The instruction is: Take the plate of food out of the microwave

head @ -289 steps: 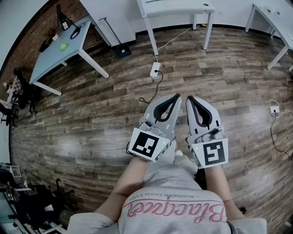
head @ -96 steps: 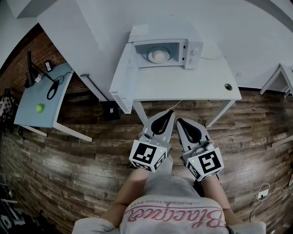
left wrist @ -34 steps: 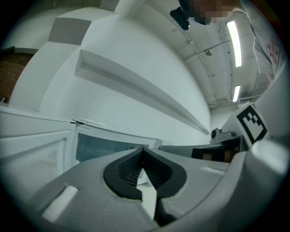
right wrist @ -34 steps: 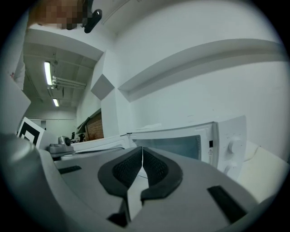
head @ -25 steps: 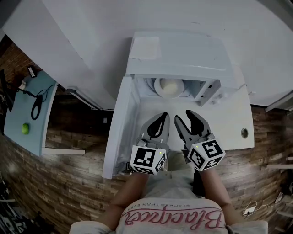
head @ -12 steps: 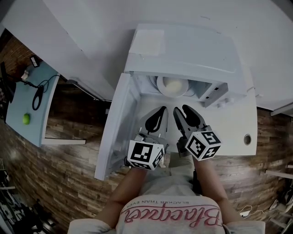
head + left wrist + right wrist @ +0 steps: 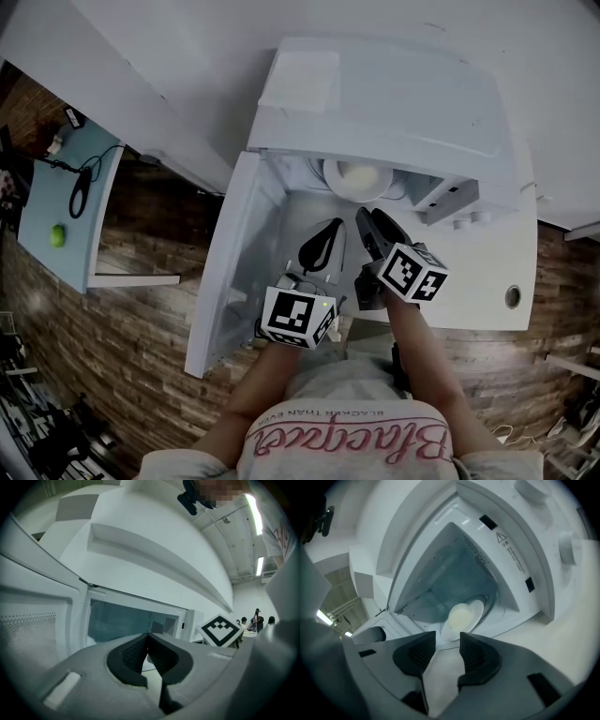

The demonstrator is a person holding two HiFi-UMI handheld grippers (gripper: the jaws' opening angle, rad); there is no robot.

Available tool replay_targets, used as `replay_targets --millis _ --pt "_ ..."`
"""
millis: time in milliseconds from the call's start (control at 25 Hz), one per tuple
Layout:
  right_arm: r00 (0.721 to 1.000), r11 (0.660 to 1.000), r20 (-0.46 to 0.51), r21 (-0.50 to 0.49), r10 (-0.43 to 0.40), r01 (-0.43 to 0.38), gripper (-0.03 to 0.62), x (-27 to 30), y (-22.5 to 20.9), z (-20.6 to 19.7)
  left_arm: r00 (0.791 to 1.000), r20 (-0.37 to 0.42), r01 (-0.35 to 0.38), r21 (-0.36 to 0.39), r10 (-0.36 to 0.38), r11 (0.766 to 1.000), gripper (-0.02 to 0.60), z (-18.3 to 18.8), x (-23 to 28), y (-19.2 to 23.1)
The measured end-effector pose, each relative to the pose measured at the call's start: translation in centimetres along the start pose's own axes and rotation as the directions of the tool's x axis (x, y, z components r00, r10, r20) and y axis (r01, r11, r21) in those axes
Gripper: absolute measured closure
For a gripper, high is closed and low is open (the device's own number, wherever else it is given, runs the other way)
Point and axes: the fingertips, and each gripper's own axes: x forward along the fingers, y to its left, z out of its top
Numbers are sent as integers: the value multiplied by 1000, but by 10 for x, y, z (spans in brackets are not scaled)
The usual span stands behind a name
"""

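Task state: early, by my reading. The microwave (image 7: 394,89) door (image 7: 225,272) is standing wide open, swung to the microwave's left, so the access step is done. The plate (image 7: 356,178) is sitting inside the microwave on the cavity floor, carrying a pale mound of food (image 7: 353,172); what kind of food it is I cannot make out.

- The right gripper (image 7: 371,218) is hovering just in front of the microwave's opening, aimed inward. In the right gripper view its jaws are standing a little apart with nothing between them, and the plate (image 7: 465,617) is showing beyond the gap, not touched.
- The left gripper (image 7: 327,234) is hanging beside it, also in front of the opening. Its jaws are pressed together and empty.

Left to do, as I judge it: reaching in, taking the plate's rim, drawing it out level and setting it down.

Surroundings: the microwave is resting on a white surface (image 7: 487,267), which has a round cable hole (image 7: 512,297) to the microwave's front right. A white wall is rising behind the microwave. Wood-plank floor (image 7: 141,375) is showing below and to the left. Well to the microwave's left, a pale blue table (image 7: 47,202) is carrying a green ball (image 7: 58,234) and a dark cable.
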Motion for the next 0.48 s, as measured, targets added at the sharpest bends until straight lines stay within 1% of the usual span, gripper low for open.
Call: replay_targets --millis 160,320,480 --pt "1000 992 -4 124 -3 4 431 11 -12 -1 1000 -11 -4 8 4 1000 577 -3 3 3" --pt "1000 982 -13 191 -15 17 431 24 -21 -2 1000 -23 -21 6 21 1000 577 -6 5 11" --pt "1000 968 -22 252 -4 9 431 36 -24 -4 999 -26 -36 6 37 999 577 -6 7 17"
